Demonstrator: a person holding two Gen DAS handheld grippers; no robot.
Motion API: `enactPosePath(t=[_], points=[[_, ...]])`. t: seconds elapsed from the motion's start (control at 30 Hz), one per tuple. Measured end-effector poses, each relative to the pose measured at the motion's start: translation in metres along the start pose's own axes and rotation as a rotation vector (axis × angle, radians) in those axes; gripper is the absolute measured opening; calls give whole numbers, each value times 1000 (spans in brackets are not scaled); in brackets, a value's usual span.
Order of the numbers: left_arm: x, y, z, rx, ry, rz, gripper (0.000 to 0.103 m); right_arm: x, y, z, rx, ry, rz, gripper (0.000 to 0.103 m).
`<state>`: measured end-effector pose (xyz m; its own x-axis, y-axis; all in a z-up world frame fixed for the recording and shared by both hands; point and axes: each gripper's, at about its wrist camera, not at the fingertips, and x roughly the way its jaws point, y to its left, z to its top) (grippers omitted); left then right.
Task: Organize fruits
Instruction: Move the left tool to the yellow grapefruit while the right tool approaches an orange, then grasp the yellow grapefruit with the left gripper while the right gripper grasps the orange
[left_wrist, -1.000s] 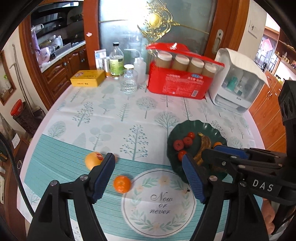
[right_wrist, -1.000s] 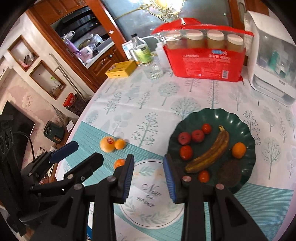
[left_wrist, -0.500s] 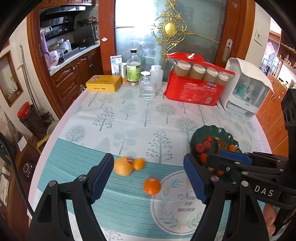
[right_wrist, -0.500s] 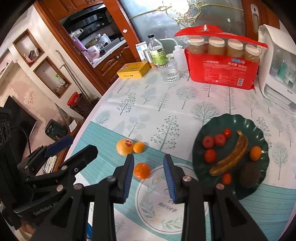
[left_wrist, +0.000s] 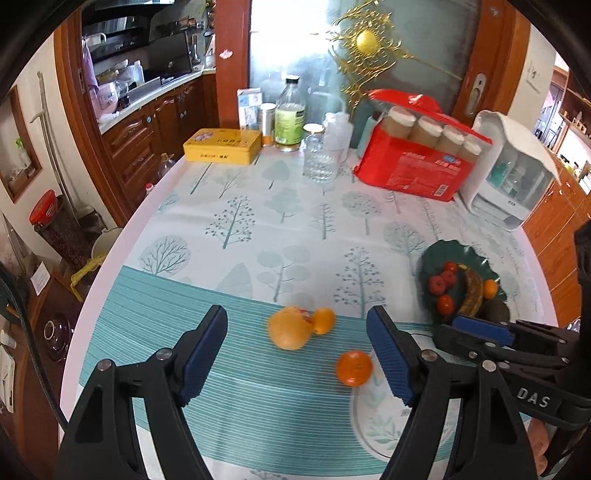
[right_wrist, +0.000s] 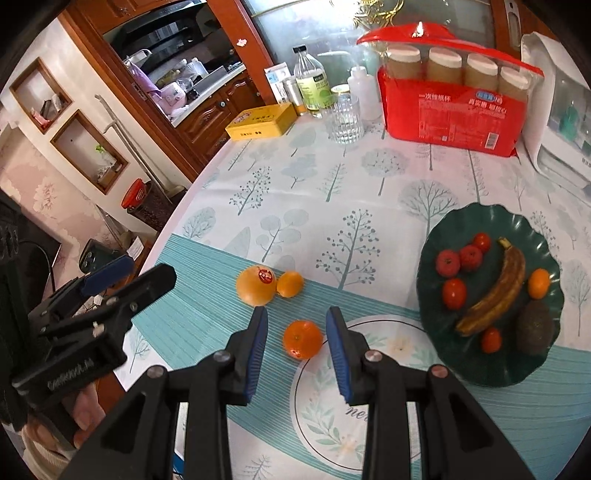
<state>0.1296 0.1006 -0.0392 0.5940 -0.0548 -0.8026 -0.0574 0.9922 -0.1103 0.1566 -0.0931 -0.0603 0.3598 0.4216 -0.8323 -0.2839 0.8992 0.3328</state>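
A: Wide view first: the bench (right_wrist: 369, 192) with its tree-print cloth, and on its right side the dark green plate (right_wrist: 539, 229) carrying a banana (right_wrist: 495, 291), red fruits, a small orange and an avocado (right_wrist: 535, 326).

B: And three citrus fruits lie loose on the teal stripes, well apart from that plate. The big orange (right_wrist: 256, 286) with the red sticker touches a little one, the small orange (right_wrist: 290, 283), just to its right.

A: Now the right gripper (right_wrist: 297, 345). Its jaws stand a narrow gap apart, and the tangerine (right_wrist: 303, 339) shows right between the blue pads.

B: Pads pressing on it?

A: No. Daylight on both sides; the fruit rests on the cloth at the rim of the round leaf print, and nothing is held.

B: The left gripper (left_wrist: 297, 360) is much wider, jaws spread and empty. From its own camera the big orange (left_wrist: 290, 330) sits in the gap between the tips, beyond them, and the tangerine (left_wrist: 354, 368) lies just beside the right-hand pad.

A: In the right wrist view that left gripper (right_wrist: 110, 273) hangs at the bench's left edge, near the citrus pair.
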Motion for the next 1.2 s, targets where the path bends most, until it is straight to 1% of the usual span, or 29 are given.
enactPosePath(t=[0.2,0.37,0.63,0.8,0.87,0.97,1.03,1.2], points=[[30,26,1,-7,51,-1,76,30,-2,-8,28,48,-15,33],[60,40,-5,1,113,-36,76,58,-2,-17,28,99,-23,33],[105,33,-23,74,207,-98,76,94,-3,-31,38,177,-8,33],[128,27,-24,80,251,-131,76,108,-3,-37,28,206,-14,34],[136,26,-23,73,265,-139,76,111,-4,-37,23,203,-20,38],[148,23,-22,67,280,-149,76,118,-6,-36,30,214,-21,40],[154,21,-21,65,280,-148,76,121,-8,-35,36,217,-10,45],[167,15,-18,85,285,-145,76,131,-6,-34,29,232,8,50]])
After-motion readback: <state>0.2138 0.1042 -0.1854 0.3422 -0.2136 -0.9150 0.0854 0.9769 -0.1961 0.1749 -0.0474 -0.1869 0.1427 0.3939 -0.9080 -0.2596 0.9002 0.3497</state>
